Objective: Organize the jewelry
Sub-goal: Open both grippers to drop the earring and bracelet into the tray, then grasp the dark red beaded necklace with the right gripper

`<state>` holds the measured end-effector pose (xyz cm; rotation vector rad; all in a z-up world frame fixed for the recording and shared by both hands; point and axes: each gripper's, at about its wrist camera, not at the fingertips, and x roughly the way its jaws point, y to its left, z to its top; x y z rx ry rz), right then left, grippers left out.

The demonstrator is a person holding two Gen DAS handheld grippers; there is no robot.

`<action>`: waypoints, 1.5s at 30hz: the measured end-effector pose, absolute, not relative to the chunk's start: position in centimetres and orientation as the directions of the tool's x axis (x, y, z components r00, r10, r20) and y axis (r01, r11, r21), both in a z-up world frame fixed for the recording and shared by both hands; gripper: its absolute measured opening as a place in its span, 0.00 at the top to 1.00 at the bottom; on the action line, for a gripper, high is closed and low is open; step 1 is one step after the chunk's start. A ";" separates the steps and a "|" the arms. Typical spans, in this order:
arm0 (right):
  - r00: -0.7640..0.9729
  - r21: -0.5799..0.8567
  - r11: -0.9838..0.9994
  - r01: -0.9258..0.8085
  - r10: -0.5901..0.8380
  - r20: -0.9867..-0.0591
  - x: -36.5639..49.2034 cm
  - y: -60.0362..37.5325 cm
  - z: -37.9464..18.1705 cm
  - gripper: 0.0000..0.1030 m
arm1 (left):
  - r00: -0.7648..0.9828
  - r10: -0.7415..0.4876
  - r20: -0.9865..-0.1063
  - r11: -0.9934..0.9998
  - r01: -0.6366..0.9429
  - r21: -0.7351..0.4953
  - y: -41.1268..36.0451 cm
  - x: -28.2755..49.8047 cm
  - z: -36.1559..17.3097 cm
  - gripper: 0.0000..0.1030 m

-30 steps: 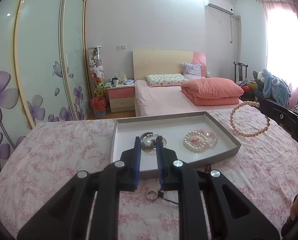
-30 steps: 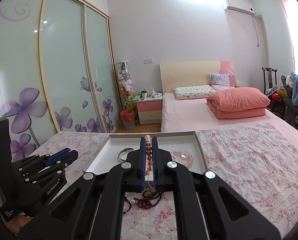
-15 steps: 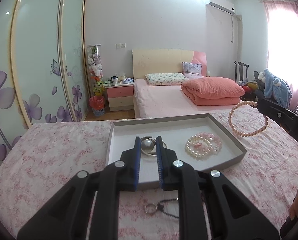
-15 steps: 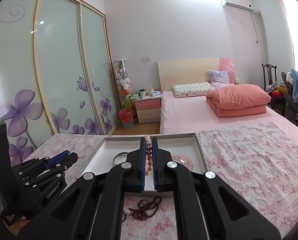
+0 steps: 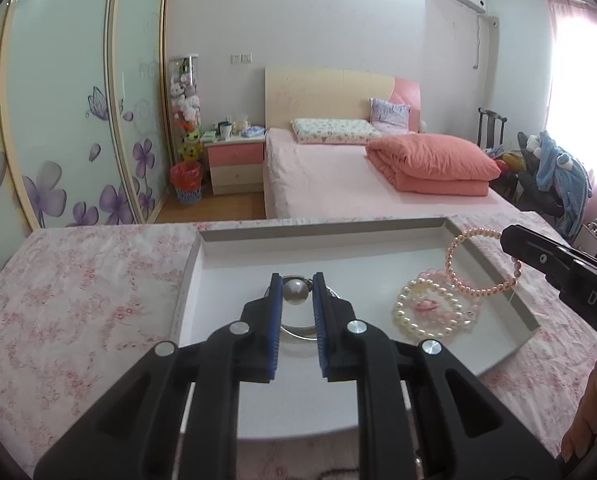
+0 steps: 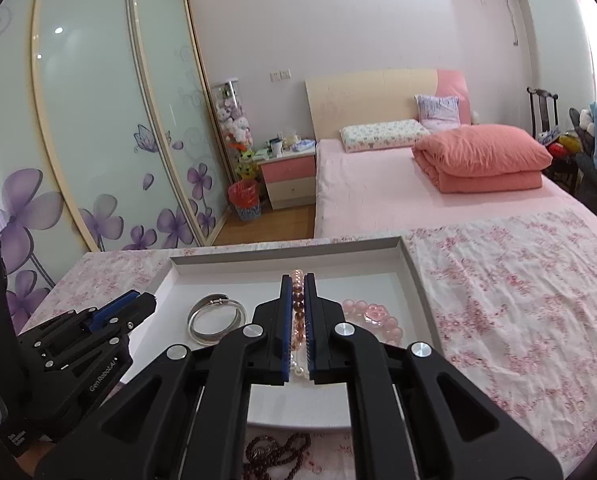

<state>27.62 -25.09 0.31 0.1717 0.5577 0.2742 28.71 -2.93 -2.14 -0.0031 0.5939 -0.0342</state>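
Observation:
A grey-rimmed white tray (image 5: 386,227) lies on the floral cloth; it also shows in the right wrist view (image 6: 290,246). My left gripper (image 5: 296,286) hangs over the tray, its jaws shut on a silver pearl pendant (image 5: 295,293), above a silver bangle (image 5: 298,332). My right gripper (image 6: 297,284) is shut on a pink pearl bracelet (image 6: 297,308), which hangs as a loop (image 5: 478,264) over the tray's right side. A white pearl bracelet (image 5: 430,312) and a pink bead bracelet (image 6: 372,316) lie in the tray.
A dark red bead necklace (image 6: 276,448) lies on the cloth in front of the tray. The cloth-covered table reaches right (image 6: 518,300) and left (image 5: 78,288). Behind stand a bed (image 5: 358,176), a nightstand and sliding wardrobe doors.
Both grippers have moved forward over the tray. The pink pearl bracelet has come from beside the tray to over its right part. The tray now looks closer and larger.

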 end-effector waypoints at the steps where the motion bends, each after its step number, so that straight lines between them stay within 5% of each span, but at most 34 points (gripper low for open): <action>1: 0.811 0.236 0.949 -0.209 0.303 -0.501 27.8 -25.0 0.2 0.94 | 0.825 -0.032 -0.564 0.999 0.031 -0.012 -3.0 29.1 -2.4 0.85; 8: 0.782 0.269 0.942 -0.202 0.320 -0.535 29.4 -25.2 -1.0 0.92 | 0.814 -0.029 -0.580 1.000 0.029 -0.008 -3.2 31.0 -3.1 0.81; 10: 0.783 0.279 0.940 -0.196 0.321 -0.533 29.3 -25.7 -1.0 0.83 | 0.812 -0.027 -0.583 1.000 0.021 -0.017 -3.1 31.4 -3.3 0.69; 12: 0.792 0.275 0.943 -0.187 0.310 -0.525 29.0 -26.0 -1.0 0.69 | 0.814 -0.025 -0.580 1.000 0.010 -0.029 -2.7 31.4 -3.2 0.68; 32: 0.791 0.266 0.948 -0.174 0.295 -0.536 25.6 -26.1 -0.4 0.69 | 0.821 -0.013 -0.570 0.995 -0.045 -0.088 0.9 26.6 -0.7 0.62; 45: 0.678 0.257 0.945 -0.204 0.326 -0.659 22.3 -25.5 -4.0 0.69 | 0.787 0.004 -0.617 0.998 -0.038 -0.041 2.8 20.0 -2.8 0.43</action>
